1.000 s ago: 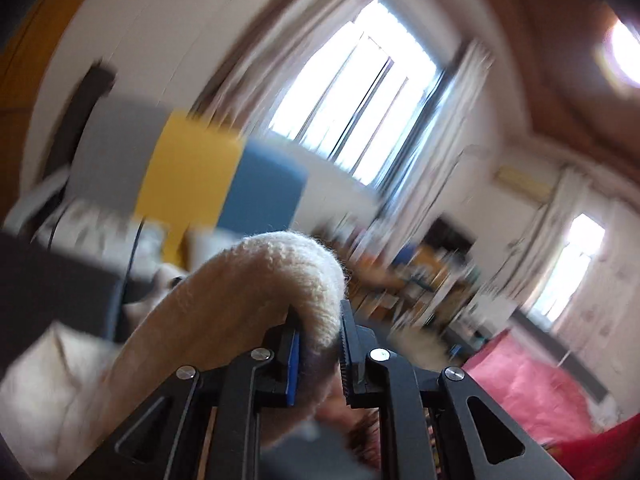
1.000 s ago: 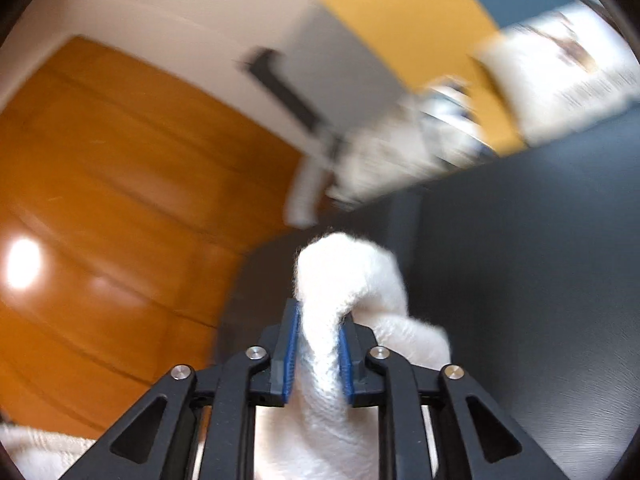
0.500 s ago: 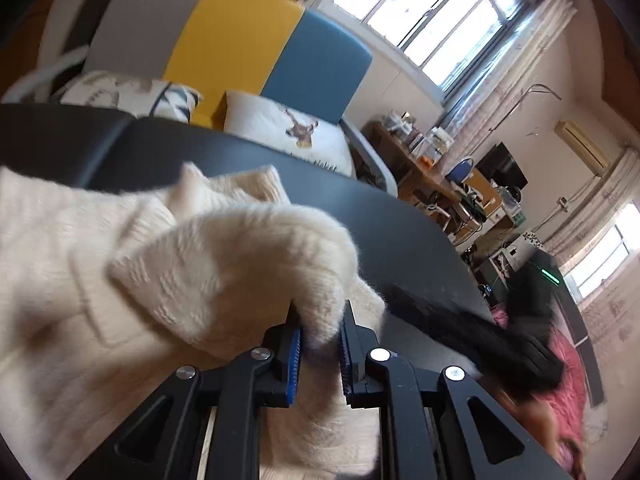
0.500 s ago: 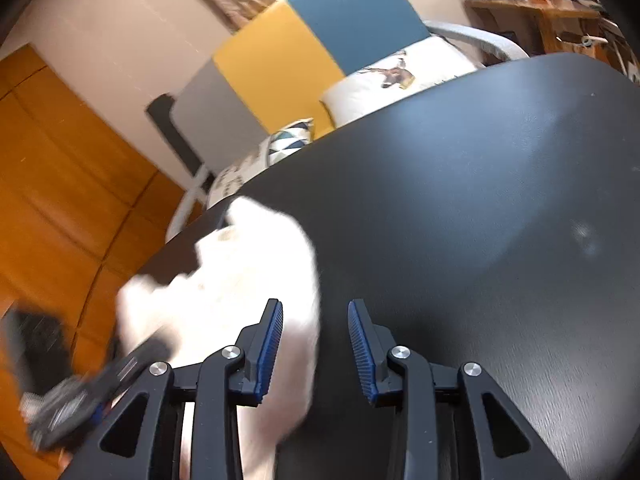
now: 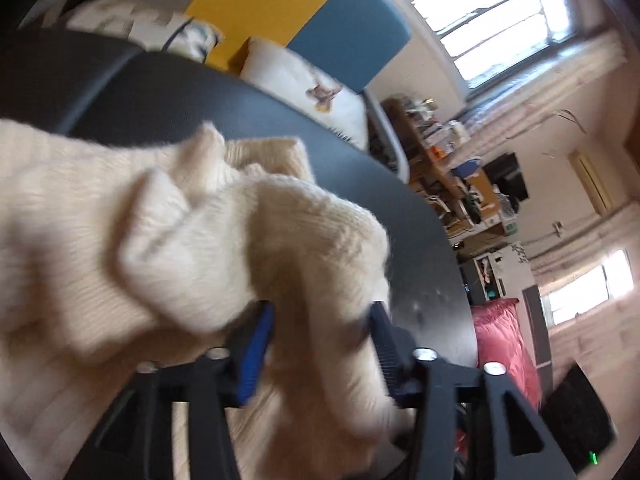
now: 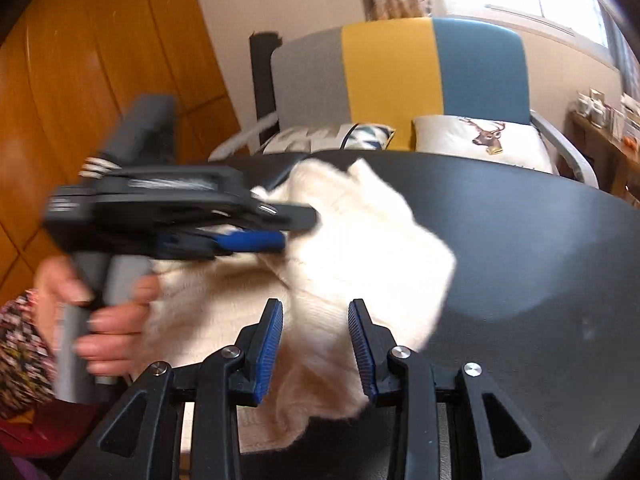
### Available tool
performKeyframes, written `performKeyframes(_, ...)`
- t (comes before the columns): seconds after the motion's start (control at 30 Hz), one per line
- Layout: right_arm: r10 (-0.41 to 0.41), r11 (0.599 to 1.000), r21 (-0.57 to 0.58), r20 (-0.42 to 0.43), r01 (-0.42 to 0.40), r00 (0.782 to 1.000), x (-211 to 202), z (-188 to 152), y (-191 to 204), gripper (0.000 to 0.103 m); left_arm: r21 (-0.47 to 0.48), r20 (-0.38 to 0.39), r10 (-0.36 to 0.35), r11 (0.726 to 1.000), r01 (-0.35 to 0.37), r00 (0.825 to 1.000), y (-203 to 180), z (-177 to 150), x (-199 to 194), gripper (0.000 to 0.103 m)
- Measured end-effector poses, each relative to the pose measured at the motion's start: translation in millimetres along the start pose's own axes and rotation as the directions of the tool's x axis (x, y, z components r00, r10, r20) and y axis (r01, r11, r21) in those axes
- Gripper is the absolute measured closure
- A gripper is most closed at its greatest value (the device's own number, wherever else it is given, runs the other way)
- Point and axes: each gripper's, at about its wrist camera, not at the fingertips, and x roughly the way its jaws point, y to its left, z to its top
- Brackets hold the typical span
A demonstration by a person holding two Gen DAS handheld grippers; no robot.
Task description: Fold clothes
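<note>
Two grippers are being held over a black table (image 6: 540,248), where a cream sweater (image 6: 360,248) is lying in a soft heap. The left gripper (image 5: 320,344) is being held with its jaws apart, and a thick fold of the sweater is sitting loose between them, not pinched. The right gripper (image 6: 316,344) is also being held wide apart, with sweater under and between its jaws, and nothing is being squeezed there. The left hand (image 6: 108,320) is being seen from the right camera, wrapped round the handle.

The sweater is being judged as light, thick and very floppy, so it will sag and bunch when lifted. It is not slippery, since the knit is fuzzy. A good grip is likely to be had at an edge or a corner, like the hem or a shoulder, not in the puffy middle.
</note>
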Motion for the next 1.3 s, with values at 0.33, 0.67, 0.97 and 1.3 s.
performKeyframes(0.33, -0.050, 0.969, -0.241, 0.006, 0.050, 0.999, 45, 17, 59, 0.069, 0.068, 0.161, 0.386, 0.914, -0.400, 0.908, 55, -37, -32, 0.035)
performKeyframes(0.67, -0.417, 0.771, -0.506, 0.059, 0.387, 0.907, 144, 26, 74, 0.069, 0.204, 0.243, 0.497, 0.813, -0.545, 0.833, 60, -67, -19, 0.032)
performKeyframes(0.97, -0.278, 0.926, -0.254, 0.039, 0.279, 0.960, 140, 49, 2, 0.090, 0.178, 0.243, 0.509, 0.814, -0.553, 0.826, 59, -68, -9, 0.026)
performKeyframes(1.3, -0.163, 0.983, 0.106, 0.147, 0.148, 0.976, 77, 108, -114, 0.090, -0.040, 0.244, 0.686, 0.713, -0.700, 0.685, 27, -74, 20, 0.017)
